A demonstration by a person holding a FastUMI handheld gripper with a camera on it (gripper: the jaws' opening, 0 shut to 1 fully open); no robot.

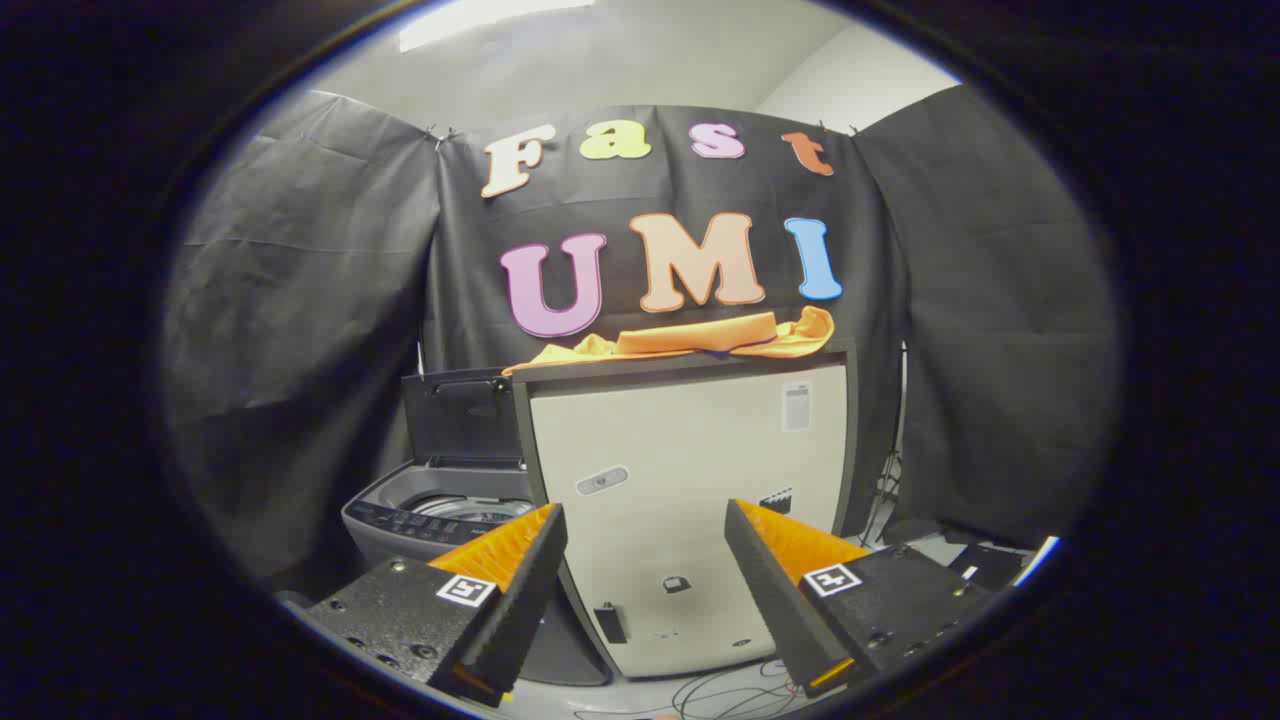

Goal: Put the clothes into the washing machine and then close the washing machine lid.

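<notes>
Orange clothes (700,340) lie draped on top of the pale cabinet (690,500), far beyond the claw (645,590), which is spread and empty for approach. Left of the cabinet, the washing machine (440,515) stands with its lid (465,415) raised, ready for loading.

The gripper (645,540) hung wide apart, empty, before a white cabinet (690,480). Orange clothes (700,338) lay on the cabinet's top. Beside it stood the washing machine (440,510), its lid (465,415) raised upright.

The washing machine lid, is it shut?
No, the grey washing machine has its dark lid standing upright, and the open gripper holds nothing.
</notes>
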